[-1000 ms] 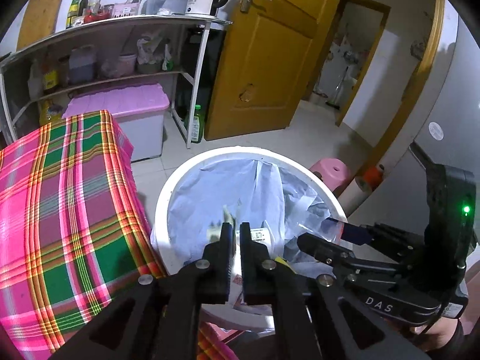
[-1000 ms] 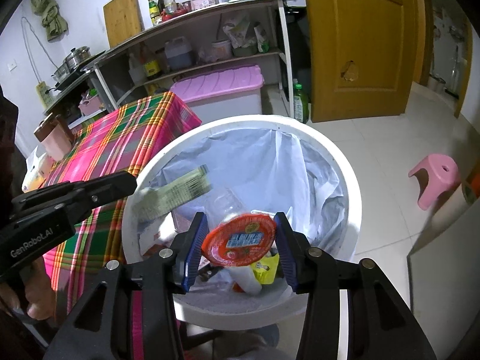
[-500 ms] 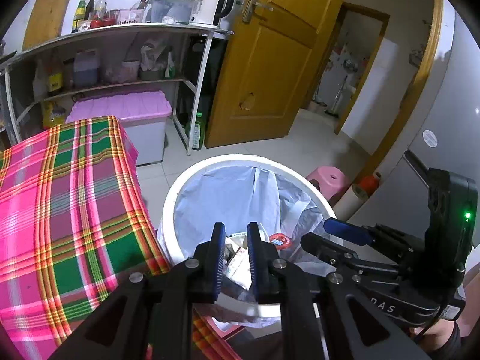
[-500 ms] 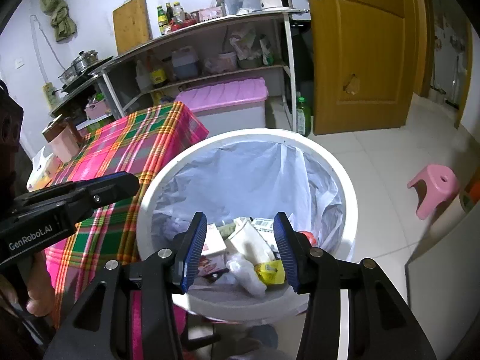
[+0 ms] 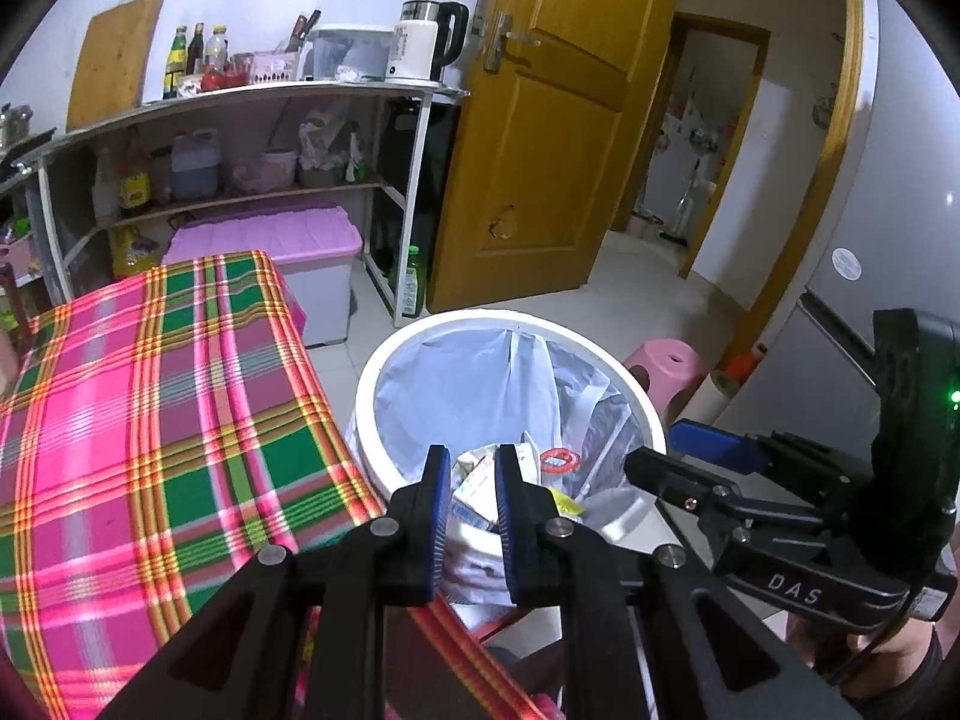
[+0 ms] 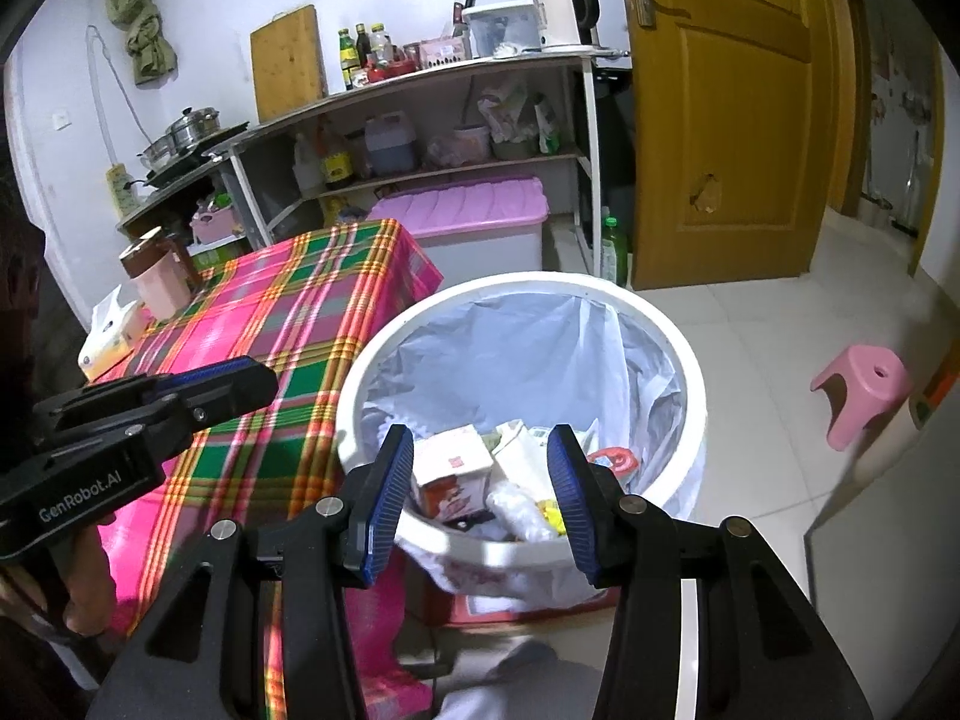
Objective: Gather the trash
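Note:
A white trash bin [image 5: 504, 324] [image 6: 522, 288] lined with a pale plastic bag stands on the floor beside the table. Trash lies at its bottom: a white carton [image 6: 450, 462], a red round lid [image 5: 559, 459] [image 6: 613, 459], wrappers. My left gripper [image 5: 471, 492] is open with a narrow gap and holds nothing, above the bin's near rim. My right gripper [image 6: 480, 480] is wide open and empty, above the bin's near side. Each gripper shows in the other's view, the left [image 6: 198, 390] and the right [image 5: 690, 462].
A table with a pink and green plaid cloth [image 5: 150, 420] [image 6: 288, 324] stands left of the bin, with a tissue pack [image 6: 108, 336] and a pink cup [image 6: 159, 282]. A pink stool [image 6: 864, 384], a lilac-lidded box [image 5: 270, 240], shelves and a yellow door [image 5: 540, 150] stand behind.
The right gripper let the red-lidded item fall into the bin and stays open. The left gripper opened a little. Both grippers pulled back and up from the bin.

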The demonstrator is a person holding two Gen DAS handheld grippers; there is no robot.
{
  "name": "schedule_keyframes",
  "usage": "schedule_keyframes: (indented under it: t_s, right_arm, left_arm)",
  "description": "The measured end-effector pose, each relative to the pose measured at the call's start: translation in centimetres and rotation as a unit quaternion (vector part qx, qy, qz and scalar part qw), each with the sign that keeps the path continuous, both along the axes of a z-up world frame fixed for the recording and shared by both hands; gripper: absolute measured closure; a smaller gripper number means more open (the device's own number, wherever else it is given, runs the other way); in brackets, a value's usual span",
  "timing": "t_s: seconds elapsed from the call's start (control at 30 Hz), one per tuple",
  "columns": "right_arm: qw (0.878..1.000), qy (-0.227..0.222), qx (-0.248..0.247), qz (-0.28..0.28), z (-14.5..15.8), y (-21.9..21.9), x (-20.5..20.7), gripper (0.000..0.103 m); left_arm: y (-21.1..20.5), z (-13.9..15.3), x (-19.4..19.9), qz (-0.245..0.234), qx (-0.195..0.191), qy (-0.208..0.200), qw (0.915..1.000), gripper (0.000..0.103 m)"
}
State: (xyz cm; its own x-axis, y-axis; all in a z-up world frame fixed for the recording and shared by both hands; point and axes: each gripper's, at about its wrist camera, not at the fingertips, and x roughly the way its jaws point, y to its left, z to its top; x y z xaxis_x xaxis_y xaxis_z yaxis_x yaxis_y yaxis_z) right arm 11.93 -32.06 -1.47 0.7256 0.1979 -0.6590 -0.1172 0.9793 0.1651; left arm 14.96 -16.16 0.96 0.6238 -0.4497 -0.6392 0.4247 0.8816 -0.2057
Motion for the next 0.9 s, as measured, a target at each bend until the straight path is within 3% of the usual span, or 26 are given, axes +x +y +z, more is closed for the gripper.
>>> schedule_keyframes:
  t_s: [0.9]
  right_arm:
    - [0.999,-0.031,-0.007,0.014,2.1,2.3,-8.5,0.055]
  left_arm:
    - [2.9,1.1,-9.8,0.033,0.015,-0.037,0.9986,0.088]
